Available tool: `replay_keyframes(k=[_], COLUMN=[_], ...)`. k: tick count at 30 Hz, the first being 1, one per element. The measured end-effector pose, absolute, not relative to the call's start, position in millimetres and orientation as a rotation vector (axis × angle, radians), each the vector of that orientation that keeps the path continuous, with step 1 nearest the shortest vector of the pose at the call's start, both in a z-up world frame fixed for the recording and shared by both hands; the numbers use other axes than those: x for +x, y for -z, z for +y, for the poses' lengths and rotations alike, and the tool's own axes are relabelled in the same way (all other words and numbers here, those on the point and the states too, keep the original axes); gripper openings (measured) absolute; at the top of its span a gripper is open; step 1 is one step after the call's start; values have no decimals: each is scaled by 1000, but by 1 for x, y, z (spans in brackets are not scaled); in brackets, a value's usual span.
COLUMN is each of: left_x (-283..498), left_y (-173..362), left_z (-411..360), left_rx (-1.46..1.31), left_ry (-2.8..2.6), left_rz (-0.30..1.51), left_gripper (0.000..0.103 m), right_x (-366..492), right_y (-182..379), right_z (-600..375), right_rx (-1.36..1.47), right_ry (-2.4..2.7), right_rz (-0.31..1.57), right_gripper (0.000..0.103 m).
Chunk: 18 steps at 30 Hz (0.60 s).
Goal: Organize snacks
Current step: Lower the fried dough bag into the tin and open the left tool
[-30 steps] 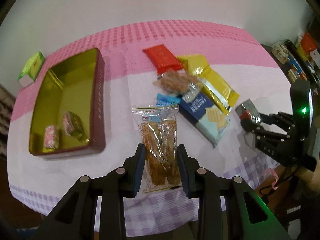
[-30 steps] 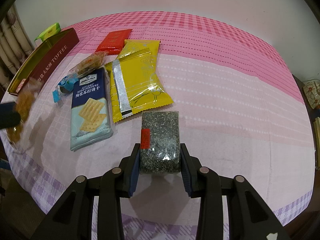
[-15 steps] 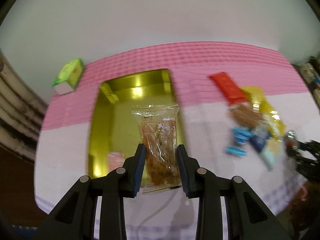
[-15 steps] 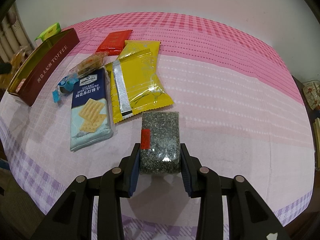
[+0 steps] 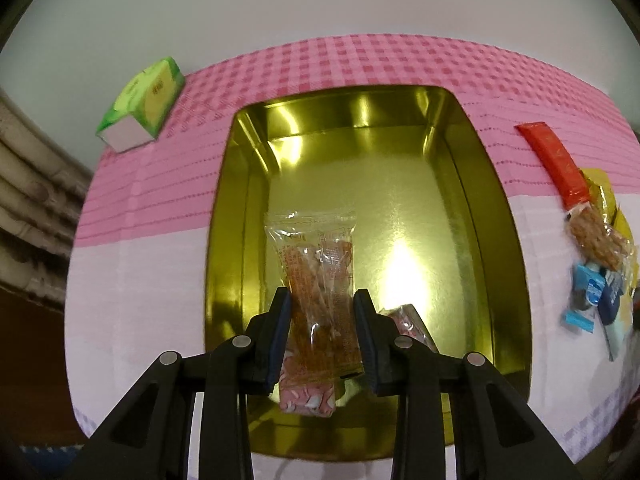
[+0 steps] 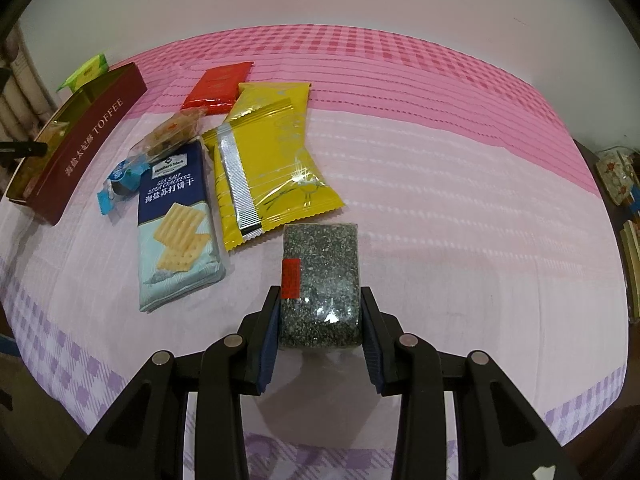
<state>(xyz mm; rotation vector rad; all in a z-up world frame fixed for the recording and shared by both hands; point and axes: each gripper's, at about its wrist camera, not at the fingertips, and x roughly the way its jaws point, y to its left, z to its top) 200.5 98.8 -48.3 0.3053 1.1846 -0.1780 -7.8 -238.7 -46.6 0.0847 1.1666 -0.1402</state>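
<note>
My left gripper (image 5: 322, 310) is shut on a clear packet of orange-brown snack sticks (image 5: 316, 280) and holds it over the open gold toffee tin (image 5: 496, 240). Two small pink wrapped sweets (image 5: 308, 396) lie at the tin's near end. My right gripper (image 6: 320, 312) is shut on a dark speckled block packet with a red label (image 6: 320, 280), held above the pink cloth. The tin (image 6: 80, 140) shows at the far left of the right wrist view, red-sided and marked TOFFEE.
On the cloth lie a yellow packet (image 6: 268, 164), a blue soda cracker pack (image 6: 174, 224), a red packet (image 6: 218, 88), a clear packet of brown snacks (image 6: 172, 132) and small blue wrappers (image 6: 120, 184). A green tissue box (image 5: 140, 104) stands behind the tin.
My left gripper has carried the snack-stick packet leftward from the table's middle to above the tin and lower into it. My right gripper has held still with the dark packet.
</note>
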Motion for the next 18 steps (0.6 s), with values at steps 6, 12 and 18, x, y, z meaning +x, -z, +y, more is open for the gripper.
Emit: replay_keyframes(k=[6,12,18], left_x=[191,182,178], left_y=[52,53,53], left_z=[91,89,90], left_rx=[322,344,334], left_ry=[204,201,178], left_rz=[1185,1182,1171], left_gripper=[33,33,34], right_x=[-6,-6,-6], right_y=[45,46,46], right_z=[-238,-236,-234], right_rx=[97,107,112], right_ry=[159,177,188], right_rz=[1172,1168,1164], right_gripper=[34,33,33])
